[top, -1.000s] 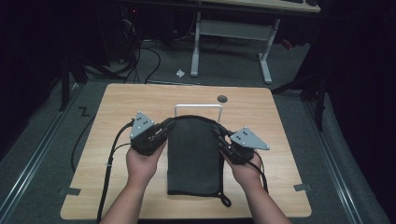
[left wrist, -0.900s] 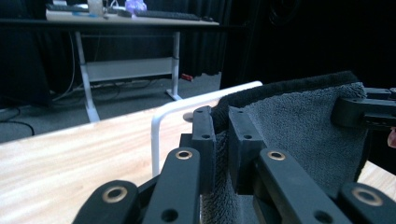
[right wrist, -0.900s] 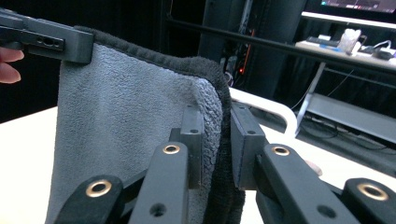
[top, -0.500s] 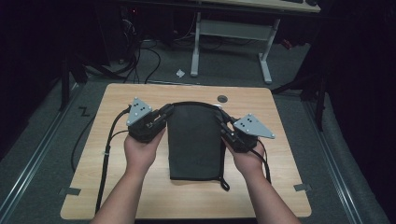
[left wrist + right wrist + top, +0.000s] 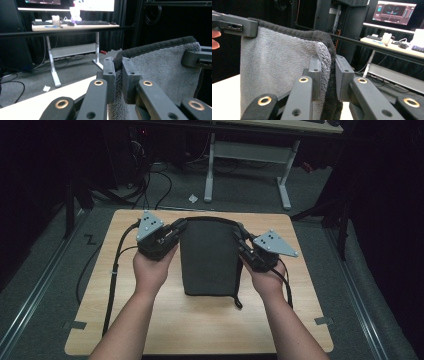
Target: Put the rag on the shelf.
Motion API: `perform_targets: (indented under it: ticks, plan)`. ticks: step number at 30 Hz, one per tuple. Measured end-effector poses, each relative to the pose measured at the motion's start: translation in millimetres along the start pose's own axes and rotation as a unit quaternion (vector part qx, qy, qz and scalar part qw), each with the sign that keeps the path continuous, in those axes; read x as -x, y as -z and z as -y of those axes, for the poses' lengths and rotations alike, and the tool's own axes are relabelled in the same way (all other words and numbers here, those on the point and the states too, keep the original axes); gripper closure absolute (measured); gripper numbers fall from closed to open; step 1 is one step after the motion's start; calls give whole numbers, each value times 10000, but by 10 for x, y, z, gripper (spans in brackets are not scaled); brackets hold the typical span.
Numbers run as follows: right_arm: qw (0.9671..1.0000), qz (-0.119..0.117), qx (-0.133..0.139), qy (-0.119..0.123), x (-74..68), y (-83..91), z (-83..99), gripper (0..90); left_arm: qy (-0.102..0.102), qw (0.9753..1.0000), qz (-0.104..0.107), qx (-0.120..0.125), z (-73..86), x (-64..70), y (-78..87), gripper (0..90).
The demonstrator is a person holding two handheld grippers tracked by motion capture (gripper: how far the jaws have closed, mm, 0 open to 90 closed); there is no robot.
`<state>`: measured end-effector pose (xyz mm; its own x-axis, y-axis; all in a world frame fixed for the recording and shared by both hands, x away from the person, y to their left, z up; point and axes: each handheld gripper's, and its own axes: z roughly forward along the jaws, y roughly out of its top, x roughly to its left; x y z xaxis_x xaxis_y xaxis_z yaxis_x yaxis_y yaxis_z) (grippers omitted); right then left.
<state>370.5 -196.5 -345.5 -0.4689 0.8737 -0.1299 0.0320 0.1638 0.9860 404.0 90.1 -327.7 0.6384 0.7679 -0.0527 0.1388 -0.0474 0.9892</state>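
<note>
Far corners of the grey towel [image 5: 210, 257] pinched in left gripper [image 5: 119, 75] and right gripper [image 5: 327, 72] fingers, lifted off the surface [image 5: 200, 325]; folding or laying out likely left.

The room is dim. The worktop [image 5: 165, 320] is the brightest part of the high view, and everything around it is nearly black. Light falls on it from above, so shadows under the hands are soft and small. The high view is a little fuzzy and grainy. In the left gripper view, the left hand-held gripper [image 5: 118, 75] looks blurry at the bottom edge, close to the camera. Far behind the right hand-held gripper [image 5: 327, 75], a screen [image 5: 396, 12] glows bright and hazy.
</note>
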Motion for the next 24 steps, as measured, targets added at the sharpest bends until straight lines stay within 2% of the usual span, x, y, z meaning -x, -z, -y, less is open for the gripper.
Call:
perform_targets:
  ticks: [10, 13, 15, 20, 24]
  plan:
    - [9998, 73, 149, 116, 49, -41, -202, 783, -181, 9998, -77, 99, -177, -40, -47, 830]
    - [9999, 78, 90, 56, 83, -100, -191, 783, -243, 9996, -103, 39, -185, -81, -122, 830]
    - [9999, 83, 58, 41, 106, -149, -174, 782, -206, 9997, -100, 18, -184, -124, -179, 830]
    - [9998, -24, -40, -169, 208, -294, -127, 781, -78, 9999, -120, -14, -155, -245, -371, 830]
    - [9997, -3, -117, -234, 305, -420, -102, 781, -80, 9999, -145, -28, -151, -308, -514, 830]
